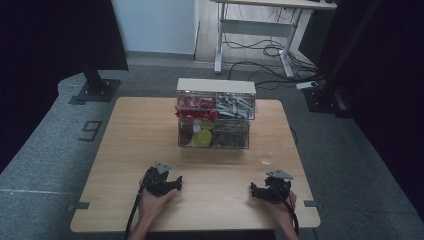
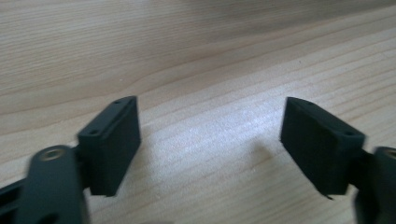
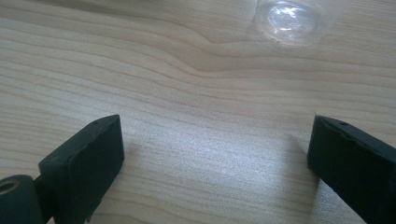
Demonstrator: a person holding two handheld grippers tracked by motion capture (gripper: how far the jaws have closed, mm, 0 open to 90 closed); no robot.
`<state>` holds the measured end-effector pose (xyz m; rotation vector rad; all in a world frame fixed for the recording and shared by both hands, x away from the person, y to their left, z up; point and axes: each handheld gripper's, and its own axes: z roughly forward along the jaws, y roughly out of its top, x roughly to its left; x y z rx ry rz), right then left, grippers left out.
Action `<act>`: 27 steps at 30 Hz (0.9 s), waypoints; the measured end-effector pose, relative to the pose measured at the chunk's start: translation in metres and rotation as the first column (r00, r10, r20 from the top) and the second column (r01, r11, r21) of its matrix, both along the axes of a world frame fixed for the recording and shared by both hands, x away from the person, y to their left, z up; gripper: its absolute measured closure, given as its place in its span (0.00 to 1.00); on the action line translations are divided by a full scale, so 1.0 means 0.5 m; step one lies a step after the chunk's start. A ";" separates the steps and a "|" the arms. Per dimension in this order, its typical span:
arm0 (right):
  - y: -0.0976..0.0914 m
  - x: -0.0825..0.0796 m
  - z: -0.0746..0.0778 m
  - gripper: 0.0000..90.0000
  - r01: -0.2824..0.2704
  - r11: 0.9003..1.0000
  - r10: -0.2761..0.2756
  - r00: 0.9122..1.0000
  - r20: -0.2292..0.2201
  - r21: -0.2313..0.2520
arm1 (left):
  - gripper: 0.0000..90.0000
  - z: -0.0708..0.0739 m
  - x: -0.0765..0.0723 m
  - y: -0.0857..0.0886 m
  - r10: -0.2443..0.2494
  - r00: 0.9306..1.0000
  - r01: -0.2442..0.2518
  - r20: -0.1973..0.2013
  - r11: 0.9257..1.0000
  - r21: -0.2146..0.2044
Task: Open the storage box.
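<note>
Clear cup (image 3: 290, 18), seemingly empty, just beyond released right claw (image 3: 215, 158); left claw (image 2: 212, 149) likewise released.

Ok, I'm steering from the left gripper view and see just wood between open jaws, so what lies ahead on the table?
Observer: A clear organiser box stands at the table's far middle, with red, yellow and grey items in its compartments.
Operator: Anything closer?
Observer: A small clear cup stands just beyond the right gripper.
Operator: Is that gripper holding anything?
Observer: No, its jaws are open with bare wood between them.
</note>
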<state>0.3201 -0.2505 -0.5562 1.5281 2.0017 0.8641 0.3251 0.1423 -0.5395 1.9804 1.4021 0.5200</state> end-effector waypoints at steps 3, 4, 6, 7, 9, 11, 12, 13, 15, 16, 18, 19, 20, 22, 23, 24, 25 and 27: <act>0.000 0.000 0.000 0.05 0.000 1.000 0.000 1.000 0.000 0.001 | 0.33 0.013 -0.010 0.008 0.000 1.000 0.001 0.016 0.999 -0.049; 0.000 0.000 0.000 0.05 0.000 1.000 0.000 1.000 0.000 0.001 | 0.35 0.013 -0.010 0.008 0.000 1.000 0.001 0.016 0.999 -0.049; 0.000 -0.001 0.000 0.05 -0.004 1.000 0.004 1.000 0.001 0.003 | 0.37 0.020 -0.014 0.012 -0.004 0.999 0.007 0.034 0.997 -0.072; 0.000 -0.001 0.000 0.06 -0.004 1.000 0.004 1.000 0.002 0.003 | 0.38 0.022 -0.016 0.014 -0.005 0.999 0.009 0.040 0.997 -0.083; 0.001 -0.003 0.001 0.07 -0.003 1.000 0.003 1.000 0.004 0.002 | 0.40 0.026 -0.019 0.016 -0.002 0.998 0.008 0.055 0.995 -0.095; 0.002 -0.004 0.001 0.08 -0.005 1.000 0.005 1.000 0.005 0.004 | 0.41 0.032 -0.020 0.022 -0.011 0.998 0.017 0.060 0.994 -0.108; 0.002 -0.004 0.001 0.08 -0.005 1.000 0.005 1.000 0.005 0.004 | 0.41 0.036 -0.020 0.026 -0.014 0.998 0.022 0.064 0.992 -0.125; 0.001 -0.003 0.001 0.07 -0.005 1.000 0.005 1.000 0.004 0.006 | 0.45 0.043 -0.020 0.033 -0.021 0.997 0.031 0.068 0.988 -0.152; 0.001 -0.003 0.001 0.07 -0.005 1.000 0.005 1.000 0.003 0.007 | 0.47 0.051 -0.022 0.037 -0.014 0.997 0.027 0.082 0.988 -0.155; 0.001 -0.003 0.001 0.07 -0.005 1.000 0.005 1.000 0.003 0.007 | 0.49 0.051 -0.022 0.037 -0.014 0.997 0.027 0.082 0.988 -0.155; 0.001 -0.003 0.001 0.07 -0.005 1.000 0.005 1.000 0.003 0.008 | 0.52 0.056 -0.024 0.039 -0.007 0.996 0.021 0.090 0.988 -0.152; 0.001 -0.003 0.001 0.07 -0.005 1.000 0.005 1.000 0.003 0.008 | 0.57 0.062 -0.025 0.041 -0.015 0.995 0.028 0.095 0.989 -0.146; 0.001 -0.003 0.001 0.07 -0.005 1.000 0.005 1.000 0.003 0.008 | 0.60 0.062 -0.025 0.041 -0.015 0.995 0.028 0.095 0.989 -0.146; 0.001 -0.003 0.001 0.07 -0.004 1.000 0.004 1.000 0.003 0.008 | 0.63 0.068 -0.027 0.044 -0.014 0.995 0.030 0.102 0.988 -0.151; 0.001 -0.003 0.001 0.07 -0.005 1.000 0.005 1.000 0.003 0.008 | 0.66 0.072 -0.028 0.046 -0.012 0.994 0.029 0.110 0.988 -0.151; 0.001 -0.003 0.001 0.07 -0.005 1.000 0.005 1.000 0.003 0.008 | 0.69 0.076 -0.029 0.048 -0.010 0.993 0.029 0.118 0.988 -0.153; 0.000 -0.003 0.001 0.08 -0.004 1.000 0.004 1.000 0.003 0.008 | 0.75 0.080 -0.031 0.049 -0.013 0.991 0.035 0.130 0.986 -0.165; 0.000 -0.004 0.000 0.08 -0.002 1.000 0.002 1.000 0.005 0.007 | 0.82 0.088 -0.041 0.048 -0.031 0.986 0.060 0.161 0.983 -0.176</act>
